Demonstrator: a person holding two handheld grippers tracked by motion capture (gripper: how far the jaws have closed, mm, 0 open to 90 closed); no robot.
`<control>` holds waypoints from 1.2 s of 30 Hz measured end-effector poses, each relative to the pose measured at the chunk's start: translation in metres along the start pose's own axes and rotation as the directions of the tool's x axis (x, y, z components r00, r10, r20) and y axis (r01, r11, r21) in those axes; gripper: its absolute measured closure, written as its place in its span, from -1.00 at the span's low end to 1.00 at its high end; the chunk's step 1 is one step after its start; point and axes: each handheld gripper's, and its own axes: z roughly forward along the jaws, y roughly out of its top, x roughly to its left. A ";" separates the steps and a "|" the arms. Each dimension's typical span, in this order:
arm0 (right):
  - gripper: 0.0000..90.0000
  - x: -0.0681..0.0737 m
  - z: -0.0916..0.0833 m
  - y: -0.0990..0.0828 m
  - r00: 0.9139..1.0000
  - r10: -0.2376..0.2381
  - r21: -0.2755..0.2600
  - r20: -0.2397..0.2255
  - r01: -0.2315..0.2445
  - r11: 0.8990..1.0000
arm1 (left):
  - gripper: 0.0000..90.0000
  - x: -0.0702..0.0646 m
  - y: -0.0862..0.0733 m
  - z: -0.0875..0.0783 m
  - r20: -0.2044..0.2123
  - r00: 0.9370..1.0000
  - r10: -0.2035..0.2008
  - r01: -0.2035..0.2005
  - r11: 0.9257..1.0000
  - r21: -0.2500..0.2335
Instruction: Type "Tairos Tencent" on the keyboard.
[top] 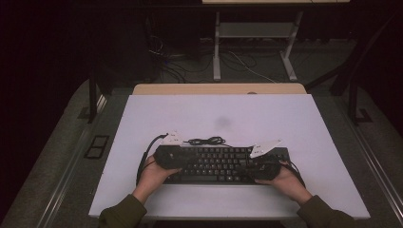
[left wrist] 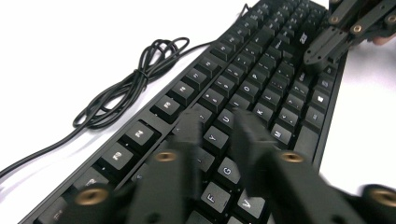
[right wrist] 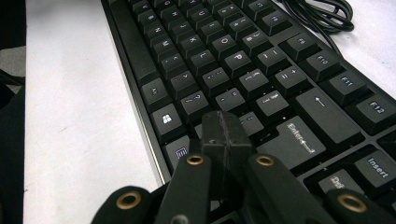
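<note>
Left tool (left wrist: 217,126) slightly parted over keyboard (top: 223,164), right tool (right wrist: 227,133) pinched shut, nothing held. Could mash two keys or snag cable (left wrist: 126,86).

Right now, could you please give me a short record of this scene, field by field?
surface: white table top
main object: black keyboard, lying flat near the person's edge
cable: black cord, loosely coiled just behind the keyboard
left gripper: over the keys around Y, jaws a little apart, nothing between them
right gripper: jaws together, tip by the right Shift key
hands: left hand and right hand, one at each end of the keyboard
</note>
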 end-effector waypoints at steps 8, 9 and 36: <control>0.98 0.000 0.000 0.000 1.000 -0.004 0.001 0.000 0.004 1.000 | -0.16 -0.001 -0.004 -0.005 -0.002 1.000 0.006 -0.006 1.000 -0.013; 0.98 0.000 0.000 0.000 1.000 -0.004 0.001 0.000 0.004 1.000 | -0.16 -0.001 -0.004 -0.006 -0.009 1.000 0.009 -0.009 1.000 -0.017; 0.11 -0.005 -0.018 0.012 0.998 0.062 -0.149 0.001 -0.061 0.987 | -0.59 -0.002 -0.013 -0.019 -0.030 1.000 -0.003 0.001 0.999 -0.054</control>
